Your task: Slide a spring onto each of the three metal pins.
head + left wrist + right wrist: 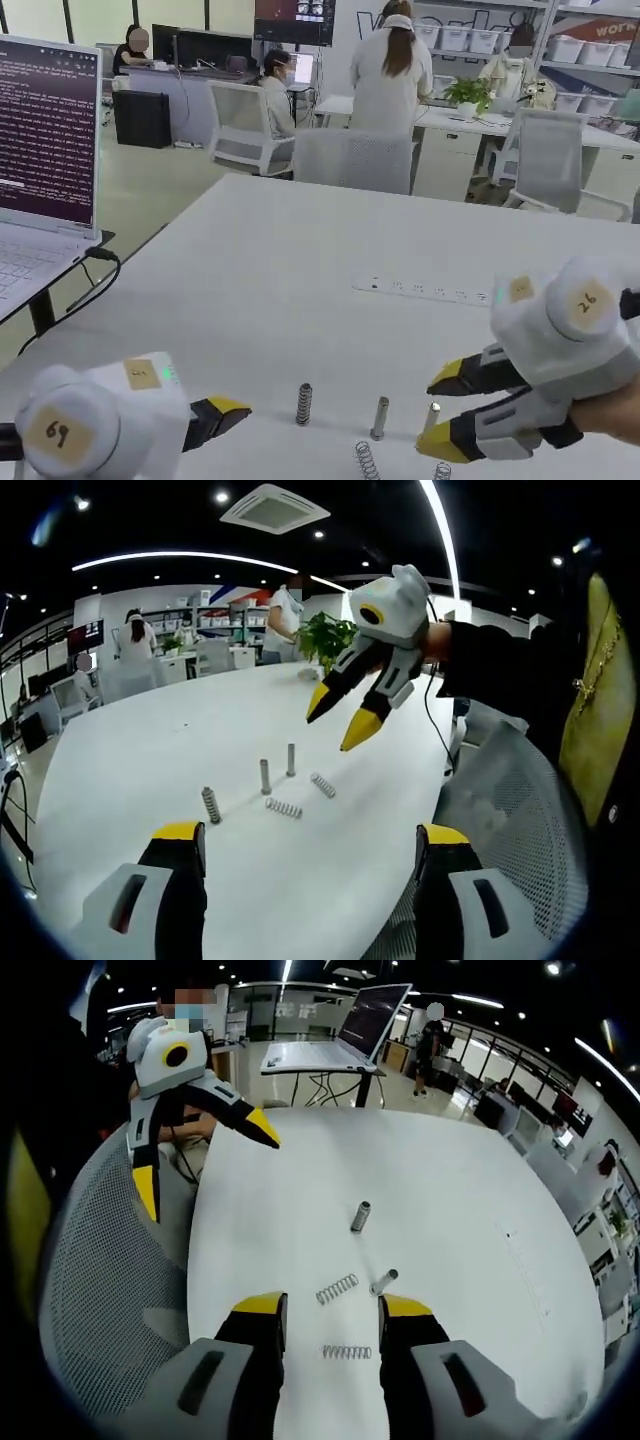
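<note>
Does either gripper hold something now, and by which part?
Nothing is held. The left gripper and the right gripper are open and empty; two springs lie loose on the table.

Head view, lower left: round tan sticker (pixel 58 433) on the rear cap of the left gripper (pixel 218 412), handwritten "69".

Right edge: second round sticker (pixel 588 300) on the right gripper (pixel 437 415), handwritten "26".

Small tan tag (pixel 141 374) on the left gripper's body: illegible.

Upper left: laptop screen (pixel 45 125), pale text lines on purple, too small to read.

Upper right: red sign (pixel 600 28), appears to begin "wor", remainder unclear.
</note>
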A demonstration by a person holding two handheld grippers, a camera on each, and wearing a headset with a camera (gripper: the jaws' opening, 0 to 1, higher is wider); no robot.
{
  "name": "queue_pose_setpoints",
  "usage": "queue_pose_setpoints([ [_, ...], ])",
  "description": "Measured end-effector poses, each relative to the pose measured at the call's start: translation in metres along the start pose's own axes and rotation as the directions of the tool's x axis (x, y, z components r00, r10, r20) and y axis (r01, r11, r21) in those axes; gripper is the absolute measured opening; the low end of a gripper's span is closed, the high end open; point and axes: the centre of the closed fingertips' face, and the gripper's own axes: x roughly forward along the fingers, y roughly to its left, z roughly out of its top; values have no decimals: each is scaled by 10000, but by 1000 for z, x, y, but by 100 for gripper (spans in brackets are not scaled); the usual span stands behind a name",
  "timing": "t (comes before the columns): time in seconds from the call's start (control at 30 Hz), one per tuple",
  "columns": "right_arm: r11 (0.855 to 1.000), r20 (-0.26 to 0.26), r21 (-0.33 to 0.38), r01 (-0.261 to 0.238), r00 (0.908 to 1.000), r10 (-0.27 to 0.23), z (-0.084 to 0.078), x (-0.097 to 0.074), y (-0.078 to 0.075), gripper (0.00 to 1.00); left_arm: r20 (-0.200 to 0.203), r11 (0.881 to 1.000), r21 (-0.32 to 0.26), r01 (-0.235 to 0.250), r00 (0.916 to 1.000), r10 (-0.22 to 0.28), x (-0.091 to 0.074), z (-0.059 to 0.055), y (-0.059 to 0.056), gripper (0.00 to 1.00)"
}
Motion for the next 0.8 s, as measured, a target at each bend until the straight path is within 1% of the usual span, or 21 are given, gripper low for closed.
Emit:
queue_pose_setpoints([
  [0.17, 9993, -112, 309, -196, 9997, 199, -7, 15, 7, 34, 32, 10000, 15, 4, 10000, -4, 0, 1, 0, 83],
  [0.37, 9978, -178, 555, -373, 9991, 384, -9, 32, 11, 34, 77, 10000, -10, -15, 10000, 15, -1, 1, 0, 83],
  [0.4, 9971, -205, 637, -407, 9989, 421, -10, 37, 12, 34, 98, 10000, -32, -17, 10000, 17, -1, 1, 0, 83],
  [0.53, 9959, -305, 843, -326, 9989, 352, -13, 49, 11, 33, 136, 10000, -52, -42, 9999, 42, -2, 1, 0, 83],
  [0.6, 9951, -369, 975, -185, 9991, 222, -15, 56, 10, 33, 145, 10000, -63, -40, 9999, 41, -2, 1, 1, 83],
  [0.77, 9931, -577, 1170, -17, 9983, 85, -21, 70, 10, 32, 155, 10000, -81, -42, 9999, 43, -2, 1, 1, 83],
  [0.8, 9924, -610, 1227, 89, 9981, -14, -22, 72, 9, 32, 162, 10000, -80, -40, 9999, 42, -2, 1, 1, 83],
])
